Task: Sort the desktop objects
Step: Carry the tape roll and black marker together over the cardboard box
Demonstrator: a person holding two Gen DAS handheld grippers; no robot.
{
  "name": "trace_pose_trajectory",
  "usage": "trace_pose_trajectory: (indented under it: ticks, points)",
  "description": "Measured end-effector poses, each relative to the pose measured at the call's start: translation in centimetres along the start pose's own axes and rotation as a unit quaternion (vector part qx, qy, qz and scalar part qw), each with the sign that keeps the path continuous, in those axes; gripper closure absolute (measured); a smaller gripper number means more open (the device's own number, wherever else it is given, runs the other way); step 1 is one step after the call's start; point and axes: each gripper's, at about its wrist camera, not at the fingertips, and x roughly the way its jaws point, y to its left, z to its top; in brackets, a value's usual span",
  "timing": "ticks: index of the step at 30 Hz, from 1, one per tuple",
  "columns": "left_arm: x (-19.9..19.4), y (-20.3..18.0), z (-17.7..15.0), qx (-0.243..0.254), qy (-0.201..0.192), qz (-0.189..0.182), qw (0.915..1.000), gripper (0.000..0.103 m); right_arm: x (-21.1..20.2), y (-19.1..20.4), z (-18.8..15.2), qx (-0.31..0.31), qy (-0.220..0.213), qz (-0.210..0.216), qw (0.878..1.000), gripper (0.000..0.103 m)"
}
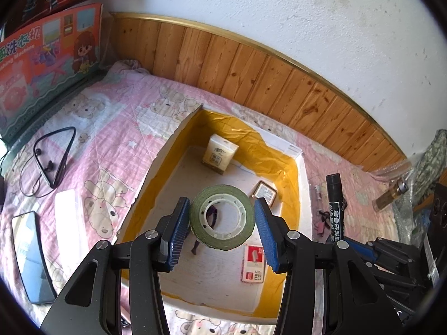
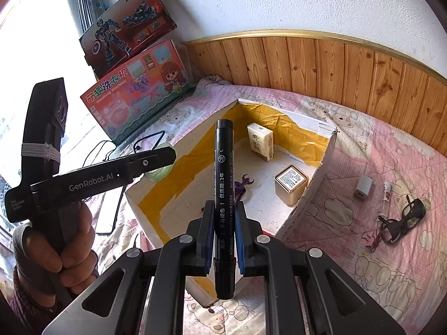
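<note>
My left gripper [image 1: 222, 215] hangs over the white foam box [image 1: 167, 150] lined with yellow tape. A green tape roll [image 1: 222, 217] sits between its blue pads; the left pad touches it, the right pad stands a little apart. The roll is in the air above the box floor. My right gripper [image 2: 222, 224] is shut on a black marker [image 2: 222, 184], held upright over the box's near edge; the marker also shows in the left wrist view [image 1: 336, 209]. Inside the box lie a tissue pack [image 1: 219, 155], a small gold tin [image 1: 264, 192], a red staple box [image 1: 252, 263] and a purple figure [image 2: 241, 187].
On the pink bear blanket: neckband earphones [image 1: 53, 162], a phone [image 1: 30, 256], a white strip [image 1: 65, 206], a small amber bottle [image 1: 389, 194]. In the right wrist view, black glasses [image 2: 402, 220], a white charger [image 2: 363, 187], a small tube [image 2: 387, 191]. Toy boxes [image 2: 134, 97] stand at the left.
</note>
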Motion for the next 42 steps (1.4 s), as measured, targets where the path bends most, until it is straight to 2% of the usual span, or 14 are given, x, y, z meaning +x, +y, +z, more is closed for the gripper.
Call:
trace_pose_trajectory:
  ticks: [5,11,14,26,42]
  points:
    - [1.8,1.2,0.4,0.002,0.022,0.014,0.9997,0.054,1.7,0.7,0.3,-0.008,0.014,-0.007,1.0,0.089]
    - [2.9,2.2,1.4,0.025,0.021,0.059,0.9977,0.054,4.0,1.1,1.1,-0.005,0.032,-0.011,0.999,0.089]
    - [3.5,3.2,1.6,0.019,0.028,0.07,0.9969,0.054,5.2,1.4,1.8,-0.006,0.044,-0.016,0.999,0.089]
    - [4.7,2.9,1.4,0.054,0.046,0.087,0.9936,0.054,8.9,1.1,4.7,-0.046,0.087,-0.069,0.993,0.089]
    - [5.4,2.9,1.2,0.087,0.058,0.098,0.9897,0.054,15.0,1.0,8.0,-0.111,0.147,-0.126,0.975,0.089]
